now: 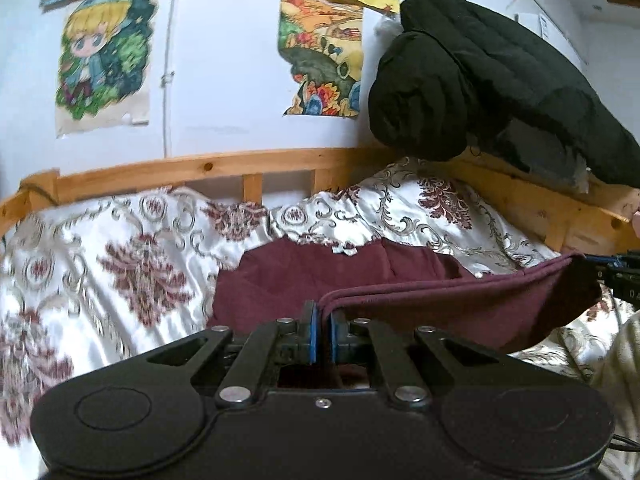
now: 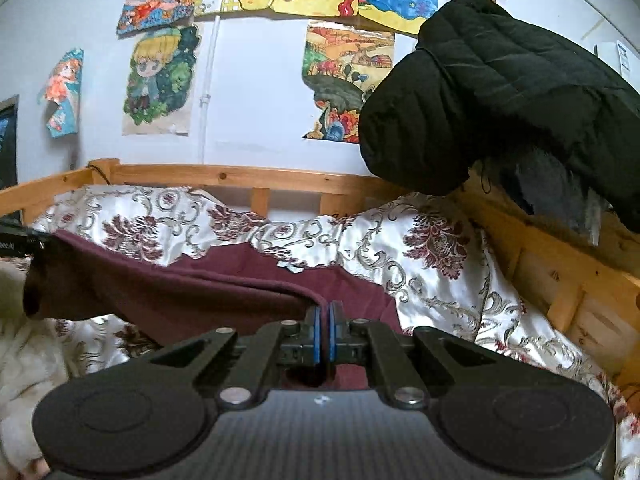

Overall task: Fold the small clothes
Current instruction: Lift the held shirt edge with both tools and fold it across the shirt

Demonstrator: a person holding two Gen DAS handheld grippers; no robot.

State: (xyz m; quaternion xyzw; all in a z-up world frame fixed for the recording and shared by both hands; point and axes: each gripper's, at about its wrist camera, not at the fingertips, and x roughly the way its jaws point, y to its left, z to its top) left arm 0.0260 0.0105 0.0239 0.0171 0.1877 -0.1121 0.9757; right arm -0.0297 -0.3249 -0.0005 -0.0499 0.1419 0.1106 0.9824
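Note:
A maroon garment [image 1: 304, 276] lies on the patterned bedcover, its near edge lifted off the bed. My left gripper [image 1: 322, 312] is shut on that lifted hem at its left corner. From there the hem stretches right to the right gripper [image 1: 612, 268], seen at the frame edge. In the right wrist view my right gripper [image 2: 324, 312] is shut on the other corner of the maroon garment [image 2: 224, 276]. The fold runs left to the left gripper [image 2: 16, 240]. A white label [image 1: 344, 249] shows at the far edge of the cloth.
A white satin bedcover [image 2: 420, 248] with dark red ornaments lies bunched behind the garment. A wooden bed rail [image 2: 240, 178] runs along the wall. A black quilted jacket [image 2: 500, 96] hangs over the right rail. Drawings [image 2: 160, 80] are stuck on the wall.

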